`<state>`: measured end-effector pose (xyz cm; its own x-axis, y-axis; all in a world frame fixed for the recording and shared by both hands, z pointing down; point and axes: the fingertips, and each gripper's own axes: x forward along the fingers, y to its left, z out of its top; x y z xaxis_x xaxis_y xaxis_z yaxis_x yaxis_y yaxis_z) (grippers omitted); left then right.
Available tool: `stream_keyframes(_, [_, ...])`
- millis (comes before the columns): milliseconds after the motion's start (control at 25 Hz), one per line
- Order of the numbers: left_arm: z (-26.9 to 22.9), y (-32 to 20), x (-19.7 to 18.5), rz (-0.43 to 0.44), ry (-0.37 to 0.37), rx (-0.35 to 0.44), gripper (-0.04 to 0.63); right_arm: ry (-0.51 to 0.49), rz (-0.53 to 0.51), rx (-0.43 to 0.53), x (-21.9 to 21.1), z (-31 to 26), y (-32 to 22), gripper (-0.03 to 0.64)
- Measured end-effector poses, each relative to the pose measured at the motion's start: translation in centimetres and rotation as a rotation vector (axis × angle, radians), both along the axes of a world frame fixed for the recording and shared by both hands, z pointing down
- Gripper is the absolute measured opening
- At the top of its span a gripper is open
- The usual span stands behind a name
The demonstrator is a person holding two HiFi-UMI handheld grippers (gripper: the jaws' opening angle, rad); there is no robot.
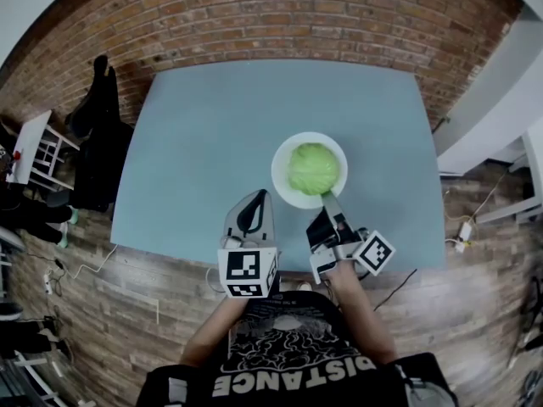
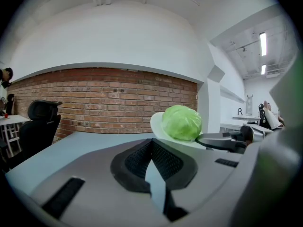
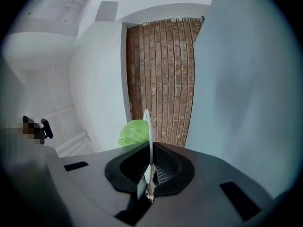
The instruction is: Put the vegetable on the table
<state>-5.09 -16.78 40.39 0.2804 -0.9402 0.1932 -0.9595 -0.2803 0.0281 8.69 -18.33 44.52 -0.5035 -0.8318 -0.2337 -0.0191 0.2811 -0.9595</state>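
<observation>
The right claw point(image 3: 150, 171) is clamped on the near rim of a white plate point(image 1: 284, 155), which stands edge-on between its pads. The cabbage point(image 1: 312, 168) sits on that plate, just ahead of the claw's tips. The left claw point(image 2: 152, 169) is pinched to a thin slit on nothing, beside the right one, over the bench's point(image 1: 204, 142) near edge. The cabbage lies ahead of it, to its right.
</observation>
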Motion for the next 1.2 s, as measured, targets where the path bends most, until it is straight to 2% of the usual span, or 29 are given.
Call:
stream_keyframes(680, [1.2, -5.4, -1.7, 0.029, -0.009, -0.032, 0.000, 0.006, -0.021, -0.039, -2.2, 4.5, -4.3, 0.015])
stream_keyframes(1200, [3.2, -7.4, -2.0, 0.058, 0.000, -0.083, 0.000, 0.043, -0.019, -0.181, -3.1, 10.2, -6.0, 0.015])
